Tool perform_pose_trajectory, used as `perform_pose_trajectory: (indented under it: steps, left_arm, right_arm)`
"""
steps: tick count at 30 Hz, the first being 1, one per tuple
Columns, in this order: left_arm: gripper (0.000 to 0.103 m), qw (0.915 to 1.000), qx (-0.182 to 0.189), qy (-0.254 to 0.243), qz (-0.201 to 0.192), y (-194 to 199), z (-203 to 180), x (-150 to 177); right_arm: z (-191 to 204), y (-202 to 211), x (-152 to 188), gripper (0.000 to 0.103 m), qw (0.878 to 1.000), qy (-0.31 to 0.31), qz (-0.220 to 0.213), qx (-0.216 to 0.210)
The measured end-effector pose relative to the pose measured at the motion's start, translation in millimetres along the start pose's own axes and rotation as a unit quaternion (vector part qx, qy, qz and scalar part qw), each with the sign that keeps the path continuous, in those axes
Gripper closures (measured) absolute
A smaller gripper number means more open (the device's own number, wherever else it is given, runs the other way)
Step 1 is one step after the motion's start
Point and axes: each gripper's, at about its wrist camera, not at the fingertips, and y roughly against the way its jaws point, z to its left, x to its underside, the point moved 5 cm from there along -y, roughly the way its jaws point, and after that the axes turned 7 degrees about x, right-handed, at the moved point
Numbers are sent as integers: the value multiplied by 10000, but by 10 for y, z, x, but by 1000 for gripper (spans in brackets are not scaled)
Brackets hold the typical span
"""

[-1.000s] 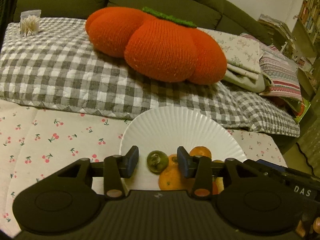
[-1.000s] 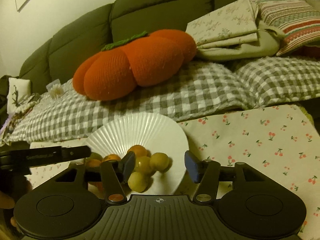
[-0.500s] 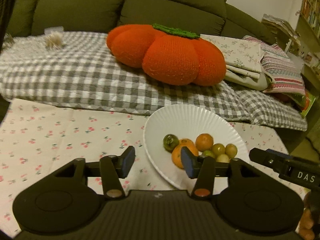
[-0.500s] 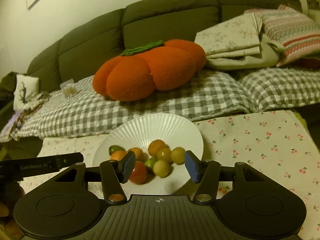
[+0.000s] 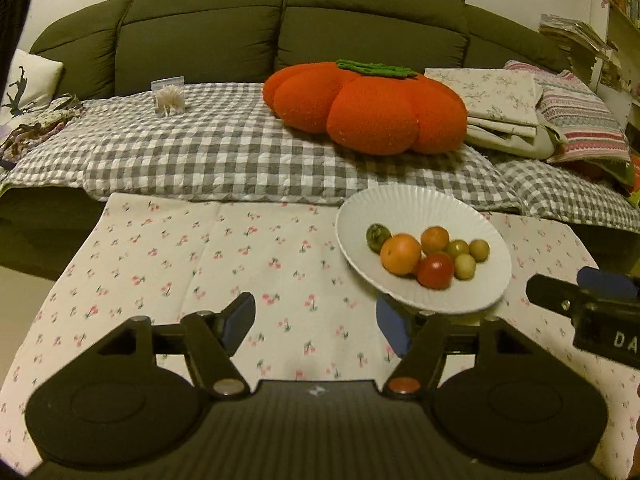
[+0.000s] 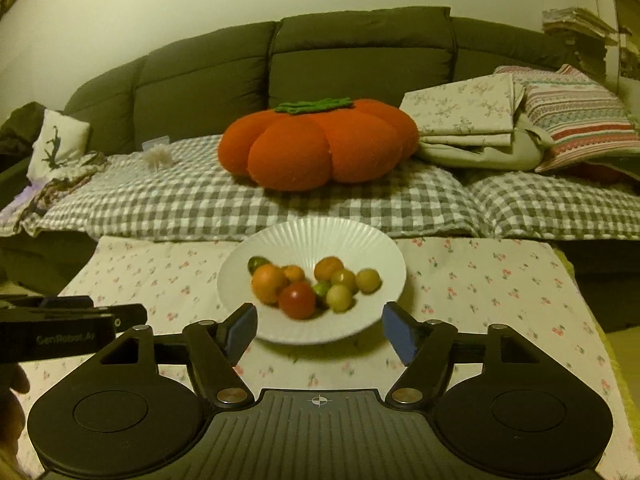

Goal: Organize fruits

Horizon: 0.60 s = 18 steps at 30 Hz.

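While both tongs hang over the desk [image 6: 500, 288], we see left tongs [image 5: 316, 322] spread wide and empty, right tongs [image 6: 320, 330] likewise. White plate [image 6: 320, 236] sits at 12 o'clock of the right tongs, 1 o'clock of the left. The fruit cluster's long axis runs 9-to-3: green fruit [image 6: 256, 264] left end, red tomato [image 6: 297, 300] nearest.

small fruits [image 6: 316, 286], orange, red, green and yellow, lie clustered in a ribbed white plate [image 6: 320, 236].
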Motion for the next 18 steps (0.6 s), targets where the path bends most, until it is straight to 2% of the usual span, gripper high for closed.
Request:
perform_pose_trajectory:
  steps: [12, 15, 18]
  left_arm:
    - [25, 9999, -62, -38, -141, 534, -66, 338]
    - [15, 9997, -123, -137, -162, 588, -70, 440]
    - [14, 9995, -160, -255, -114, 539, -66, 524]
  right_arm:
    - [127, 580, 271, 14, 9995, -104, -63, 294]
    - [169, 654, 355, 6, 9993, -191, -23, 316]
    - [248, 672, 421, 4, 9997, -37, -38, 245]
